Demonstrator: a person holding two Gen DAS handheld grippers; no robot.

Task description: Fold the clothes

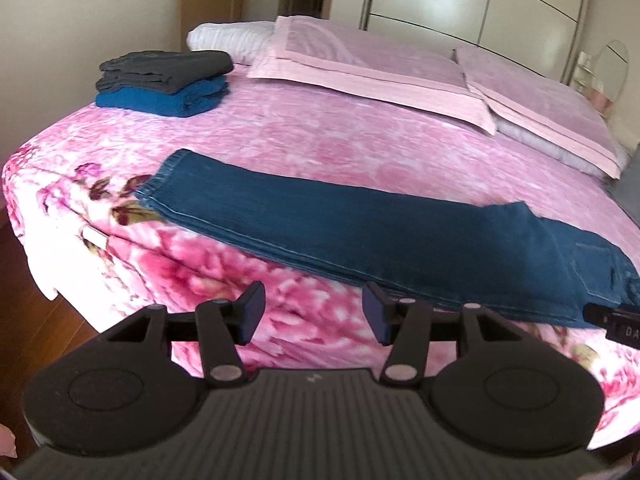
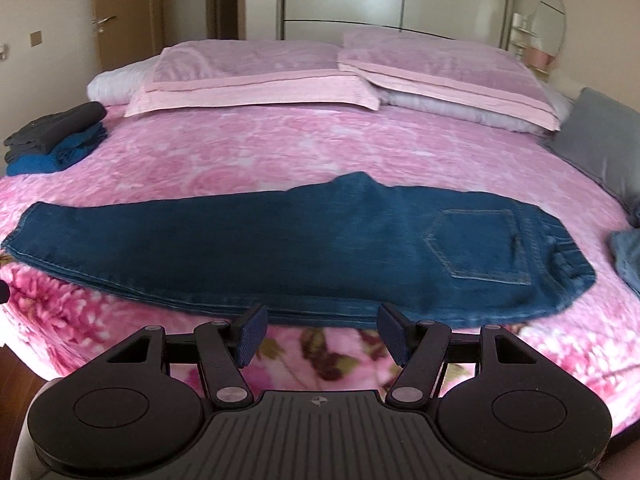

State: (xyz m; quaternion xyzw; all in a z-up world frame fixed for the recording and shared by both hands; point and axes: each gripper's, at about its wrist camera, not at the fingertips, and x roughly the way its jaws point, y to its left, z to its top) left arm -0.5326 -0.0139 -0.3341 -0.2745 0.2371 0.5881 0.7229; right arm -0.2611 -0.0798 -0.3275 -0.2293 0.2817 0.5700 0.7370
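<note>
A pair of dark blue jeans (image 1: 360,232) lies flat on the pink floral bedspread (image 1: 320,136), folded lengthwise, leg hems to the left and waist with back pocket to the right; it also shows in the right wrist view (image 2: 280,248). My left gripper (image 1: 314,314) is open and empty, just in front of the jeans' near edge. My right gripper (image 2: 320,332) is open and empty, also just short of the near edge. The tip of the right gripper (image 1: 612,322) shows at the right edge of the left wrist view.
A stack of folded clothes (image 1: 164,80), dark grey on blue, sits at the bed's far left; it also shows in the right wrist view (image 2: 56,140). Two pink pillows (image 2: 344,76) lie at the head. A grey cushion (image 2: 600,144) and a blue-grey garment (image 2: 628,256) are at the right.
</note>
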